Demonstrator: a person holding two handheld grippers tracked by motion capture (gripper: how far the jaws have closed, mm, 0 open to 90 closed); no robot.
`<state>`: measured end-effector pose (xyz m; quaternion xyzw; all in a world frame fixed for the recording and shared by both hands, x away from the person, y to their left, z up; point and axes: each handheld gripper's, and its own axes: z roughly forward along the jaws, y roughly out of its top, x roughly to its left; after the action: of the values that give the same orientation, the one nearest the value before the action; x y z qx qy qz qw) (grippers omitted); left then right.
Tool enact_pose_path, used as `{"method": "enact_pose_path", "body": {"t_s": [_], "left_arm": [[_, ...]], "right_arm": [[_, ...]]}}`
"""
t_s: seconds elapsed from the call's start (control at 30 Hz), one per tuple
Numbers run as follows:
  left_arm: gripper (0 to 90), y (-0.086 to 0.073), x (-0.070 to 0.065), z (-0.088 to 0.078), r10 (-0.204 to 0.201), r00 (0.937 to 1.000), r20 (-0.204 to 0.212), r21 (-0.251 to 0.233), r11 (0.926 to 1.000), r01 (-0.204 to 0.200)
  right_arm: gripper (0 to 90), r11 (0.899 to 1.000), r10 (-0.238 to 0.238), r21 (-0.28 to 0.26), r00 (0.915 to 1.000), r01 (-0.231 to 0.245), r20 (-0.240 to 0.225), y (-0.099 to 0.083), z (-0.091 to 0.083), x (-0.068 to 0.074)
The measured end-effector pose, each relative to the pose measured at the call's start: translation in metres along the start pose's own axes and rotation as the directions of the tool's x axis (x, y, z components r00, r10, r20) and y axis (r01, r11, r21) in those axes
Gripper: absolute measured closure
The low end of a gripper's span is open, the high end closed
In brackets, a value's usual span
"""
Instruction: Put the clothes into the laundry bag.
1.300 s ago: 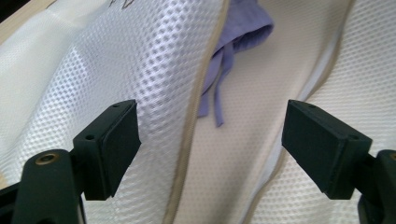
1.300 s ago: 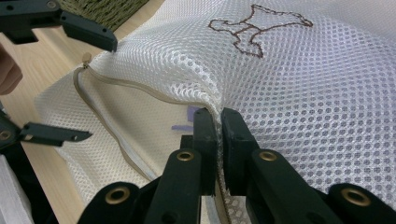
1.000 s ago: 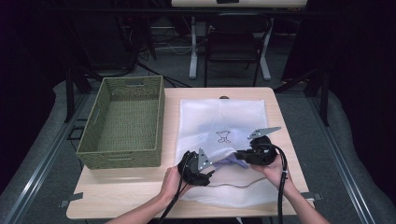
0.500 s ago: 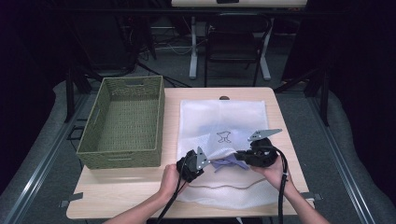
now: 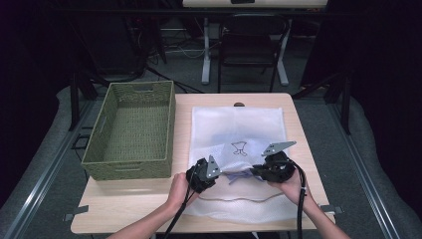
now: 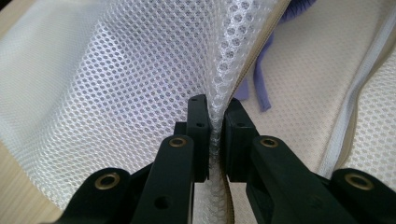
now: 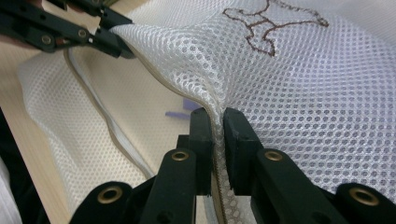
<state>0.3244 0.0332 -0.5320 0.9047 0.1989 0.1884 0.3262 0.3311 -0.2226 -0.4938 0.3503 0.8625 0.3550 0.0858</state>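
Your left gripper (image 6: 215, 122) has just clamped the mesh bag (image 5: 239, 127); right gripper (image 7: 217, 126) pinches its edge too. Pull unevenly and mesh slips between jaws.

1. The white mesh laundry bag (image 5: 239, 134) lies flat on the right half of the light wooden desk (image 5: 124, 209).
2. The green woven basket (image 5: 130, 130) stands on the desk's left half, just beside the bag.
3. A black office chair (image 5: 248, 37) stands behind the desk.

L gripper (image 5: 215, 174) & R gripper (image 5: 255, 173) both clamped, tips facing inward
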Motion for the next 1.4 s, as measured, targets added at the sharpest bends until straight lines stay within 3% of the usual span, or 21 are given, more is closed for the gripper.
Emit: {"method": "enact_pose_path", "body": {"t_s": [0.1, 0.23, 0.43, 0.5, 0.67, 0.8, 0.9, 1.0, 1.27, 1.4], "left_arm": [[83.2, 0.000, 0.001, 0.000, 0.006, 0.9997, 0.023, 0.012, 0.9999, -0.006], [82.2, -0.003, 0.003, 0.001, -0.015, 0.9982, 0.058, 0.024, 0.9996, 0.013], [79.8, -0.004, 0.003, 0.004, -0.002, 0.9956, 0.094, 0.061, 0.9981, -0.004], [75.0, -0.004, 0.004, 0.004, -0.013, 0.9930, 0.117, 0.084, 0.9964, 0.004], [67.5, -0.008, 0.008, -0.002, -0.028, 0.9890, 0.145, 0.086, 0.9962, 0.015], [72.6, -0.012, 0.010, -0.006, -0.033, 0.9869, 0.158, 0.084, 0.9963, 0.020], [79.8, -0.013, 0.008, -0.005, -0.024, 0.9853, 0.169, 0.104, 0.9945, 0.006], [81.3, -0.014, 0.007, -0.002, -0.036, 0.9814, 0.189, 0.125, 0.9921, 0.013], [77.2, -0.017, 0.010, 0.004, -0.060, 0.9702, 0.235, 0.163, 0.9863, 0.021], [72.9, -0.018, 0.009, 0.008, -0.051, 0.9663, 0.252, 0.190, 0.9819, 0.002]], "right_arm": [[82.4, 1.000, -0.002, 0.015, 1.0000, 0.002, 0.000, -0.002, 0.001, 0.001], [82.0, 0.999, 0.011, 0.032, 0.9999, -0.011, -0.008, -0.005, 0.004, 0.001], [82.5, 0.999, 0.000, 0.053, 1.0000, 0.001, -0.010, -0.008, 0.007, 0.003], [82.4, 0.999, 0.002, 0.055, 0.9999, -0.001, -0.014, -0.009, 0.007, 0.003], [81.2, 0.997, -0.006, 0.077, 0.9998, 0.008, -0.020, -0.010, 0.009, 0.004], [81.2, 0.996, -0.007, 0.087, 0.9994, 0.010, -0.033, -0.012, 0.010, 0.004], [81.2, 0.994, -0.016, 0.108, 0.9990, 0.020, -0.041, -0.014, 0.012, 0.005], [81.2, 0.992, -0.021, 0.126, 0.9988, 0.027, -0.044, -0.015, 0.014, 0.006], [81.0, 0.985, -0.044, 0.166, 0.9970, 0.054, -0.064, -0.020, 0.023, 0.005], [81.0, 0.978, -0.052, 0.200, 0.9962, 0.065, -0.070, -0.022, 0.030, 0.003]]}}
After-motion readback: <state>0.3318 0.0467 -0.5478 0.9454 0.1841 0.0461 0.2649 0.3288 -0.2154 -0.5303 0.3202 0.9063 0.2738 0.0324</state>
